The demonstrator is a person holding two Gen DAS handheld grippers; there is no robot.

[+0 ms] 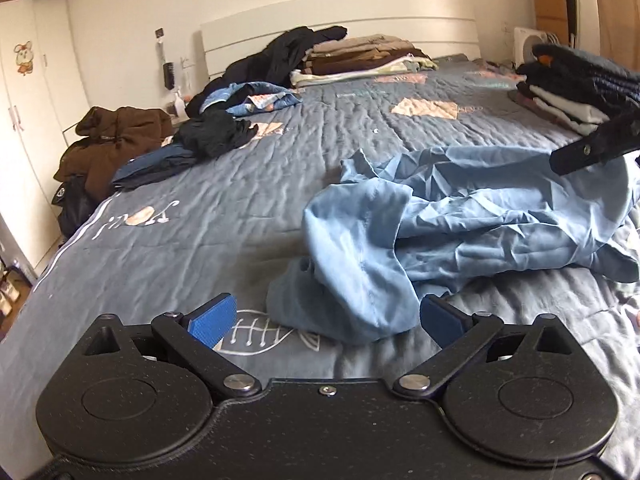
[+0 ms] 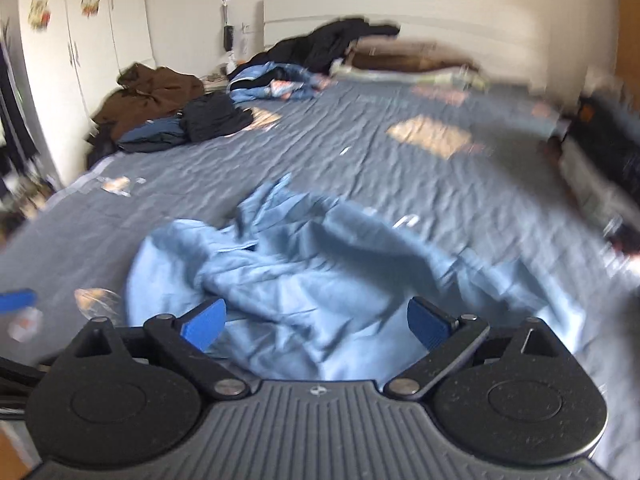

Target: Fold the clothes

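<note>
a crumpled light blue garment (image 1: 460, 232) lies in a loose heap on the bed (image 1: 240, 184), toward the near edge and nearer the right side than the left. nothing about it is folded yet: it is bunched and creased, one end trailing toward the near edge, the rest spread toward the right edge.

the left gripper (image 1: 326, 320) hangs just above the near end of that heap with its jaws spread wide and nothing between the blue pads; the trailing end of the cloth sits in the gap below them but is not pinched. the right gripper (image 2: 314, 322) is over the same garment (image 2: 312, 280) from the right, jaws also wide apart and empty, the cloth lying loose beneath. in the left view only a dark finger of the right gripper shows, above the far right part of the heap.

as for progress, some work looks done: a neat folded stack (image 1: 360, 56) sits at the head of the bed by the headboard (image 1: 400, 12), and another stack (image 1: 580, 92) rests at the right edge. along the left edge several dark and blue clothes (image 1: 216, 132) are still in unfolded heaps, with a brown garment (image 1: 112, 140) piled just off that side. so the blue piece has to be spread flat and folded, and the left-edge heaps appear to remain after it.
</note>
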